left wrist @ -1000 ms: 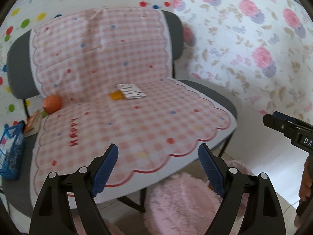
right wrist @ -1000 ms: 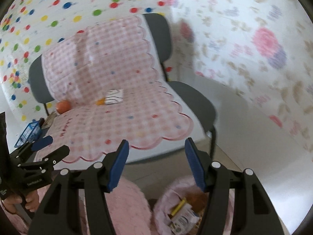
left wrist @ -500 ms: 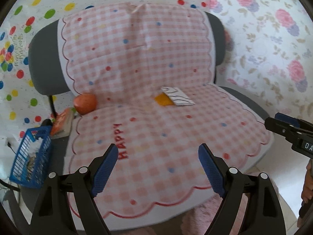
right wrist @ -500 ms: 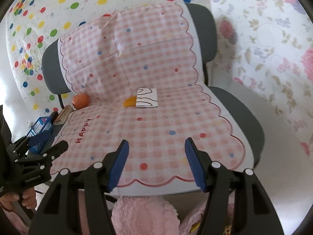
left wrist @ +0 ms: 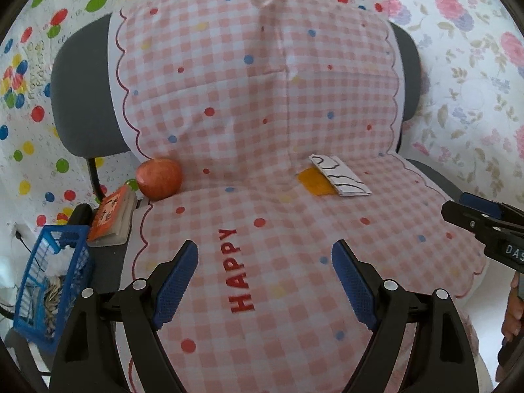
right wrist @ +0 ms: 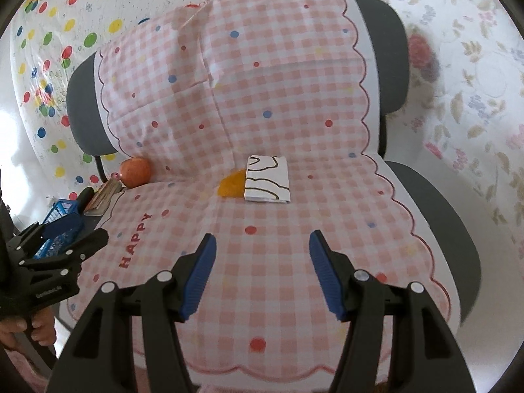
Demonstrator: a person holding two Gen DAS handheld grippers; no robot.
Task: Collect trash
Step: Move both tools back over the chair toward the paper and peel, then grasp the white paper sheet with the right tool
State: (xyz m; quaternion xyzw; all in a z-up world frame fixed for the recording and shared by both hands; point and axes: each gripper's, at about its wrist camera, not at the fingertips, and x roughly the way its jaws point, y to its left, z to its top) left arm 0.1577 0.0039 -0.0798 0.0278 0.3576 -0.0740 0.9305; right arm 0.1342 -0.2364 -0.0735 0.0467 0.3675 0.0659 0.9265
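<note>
- Baskets first: I count one blue basket point(left wrist: 49, 288) at the far left, beside the chair, with pale scraps inside; what they are I cannot make out.
- One orange booklet point(left wrist: 113, 214) lies on the seat edge just right of the basket, partly off the cloth.
- One apple point(left wrist: 159, 178) sits right of that, against the backrest where it meets the seat.
- One chair point(left wrist: 82, 98), grey, with one pink checked cloth point(left wrist: 262, 98) draped over back and seat; "HAPPY" is stitched in red on the seat part.
- My left gripper point(left wrist: 264, 283) hangs over the front of the seat, its two blue pads spread apart with only cloth showing between them.
- One flat orange scrap point(right wrist: 233, 186) lies near the crease of the seat, roughly in the middle, well apart from both sets of pads.
- One folded white paper point(right wrist: 267, 179) with wavy dark lines lies touching the orange scrap on its right and overlapping its edge.
- My right gripper point(right wrist: 262, 275) points at the seat short of that paper, its pads also standing apart and clasping nothing.
- Nothing lies on the cloth between either gripper and the two pieces of trash.
- Each gripper shows at the edge of the other's view, with a hand point(right wrist: 19, 327) behind it.
- Dotted sheeting hangs behind at left, flowered sheeting at right.
</note>
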